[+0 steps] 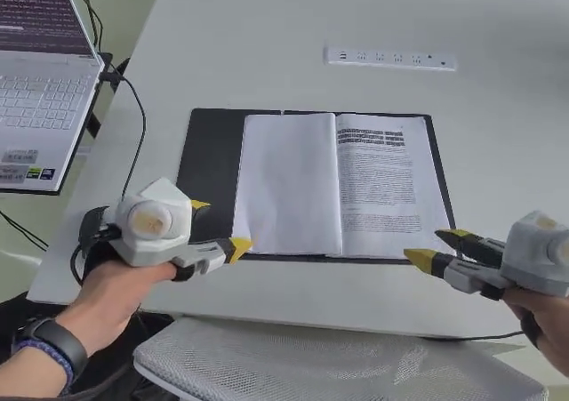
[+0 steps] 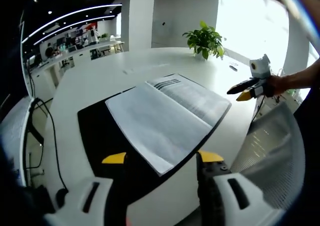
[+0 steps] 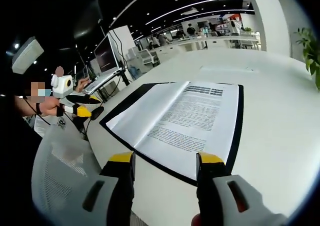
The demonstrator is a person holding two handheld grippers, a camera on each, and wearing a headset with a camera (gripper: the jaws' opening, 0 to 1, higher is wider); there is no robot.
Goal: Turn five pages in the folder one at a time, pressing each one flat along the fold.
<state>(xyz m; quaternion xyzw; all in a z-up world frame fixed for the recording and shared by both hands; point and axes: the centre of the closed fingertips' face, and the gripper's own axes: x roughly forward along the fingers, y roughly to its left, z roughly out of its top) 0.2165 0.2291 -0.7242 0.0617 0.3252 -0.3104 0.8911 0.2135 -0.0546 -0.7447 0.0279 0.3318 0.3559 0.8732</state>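
Your left gripper (image 1: 220,226) hovered over the near edge of the white table (image 1: 267,45), just beside the near left corner of the black folder (image 1: 209,170). Its yellow-tipped jaws stood apart and held nothing. In the left gripper view those jaws framed that corner, with dark cover showing between them. Whether a tip touched the cover, I could not tell.

Your right gripper (image 1: 436,246) sat at the opposite side, near the folder's near right corner and pointing in toward it. Its jaws were also spread, with nothing between them. In the right gripper view they framed the near edge of the printed page (image 3: 192,118).

You had the folder lying open and flat in the middle of the table. A blank white page (image 1: 289,183) lay on the left of the fold and the printed sheet on the right, with a bold heading at its top. A wide strip of bare black cover showed to the left of the blank page.

Beyond the folder lay a white power strip (image 1: 391,60). A silver laptop (image 1: 36,90) stood open at the far left, with a black cable (image 1: 140,125) running from it across the table's edge. A white mesh chair back (image 1: 311,365) showed below the table. A potted green plant (image 2: 204,40) stood at the far end in the left gripper view.
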